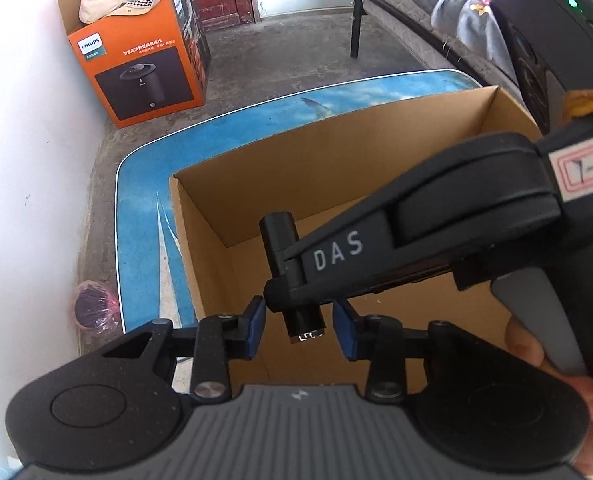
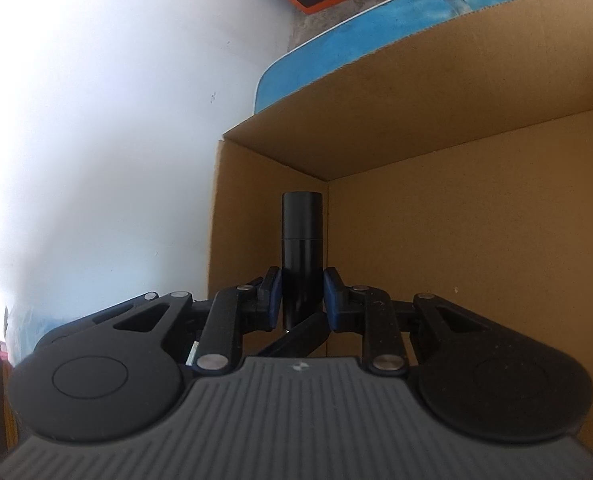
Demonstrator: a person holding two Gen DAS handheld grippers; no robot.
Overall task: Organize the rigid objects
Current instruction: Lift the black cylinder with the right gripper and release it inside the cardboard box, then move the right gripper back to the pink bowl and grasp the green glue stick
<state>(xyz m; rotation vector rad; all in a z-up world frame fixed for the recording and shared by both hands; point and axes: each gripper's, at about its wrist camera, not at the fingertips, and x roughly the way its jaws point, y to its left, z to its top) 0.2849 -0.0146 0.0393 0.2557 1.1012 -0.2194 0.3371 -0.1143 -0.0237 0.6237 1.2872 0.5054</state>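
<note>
1. Blue pads (image 2: 274,296) on my right gripper (image 2: 302,298) are clamped on a black cylinder (image 2: 301,248), one pad pressed to each side of its lower body.
2. From the right wrist view the cylinder stands straight up between my fingers, its flat upper end away from the camera and its narrower lower end dropping below the pads.
3. In the left wrist view the same cylinder (image 1: 280,240) hangs tilted, with a shiny metal-ringed end (image 1: 306,334) pointing down, and my right gripper (image 1: 284,276) reaches in from the right, marked "DAS" on its finger.
4. My left gripper (image 1: 298,330) is released: its two blue pads (image 1: 256,328) stand apart on either side of the cylinder's lower end, and I cannot tell whether either one touches it.
5. Both grippers are over the open cardboard box (image 1: 200,248), so the cylinder is held above the box's inside, near its left wall and clear of the floor of the box.
6. In the right wrist view the cylinder lines up with an inner corner of the box (image 2: 476,240).
7. Under the box lies a blue table top (image 1: 144,216) with a white rim.
8. Beyond the table, on the concrete floor by the white wall, stands an orange Philips carton (image 1: 144,68) with pale cloth piled in its top.
9. A bed with grey and pink bedding (image 1: 448,4) fills the far right.
</note>
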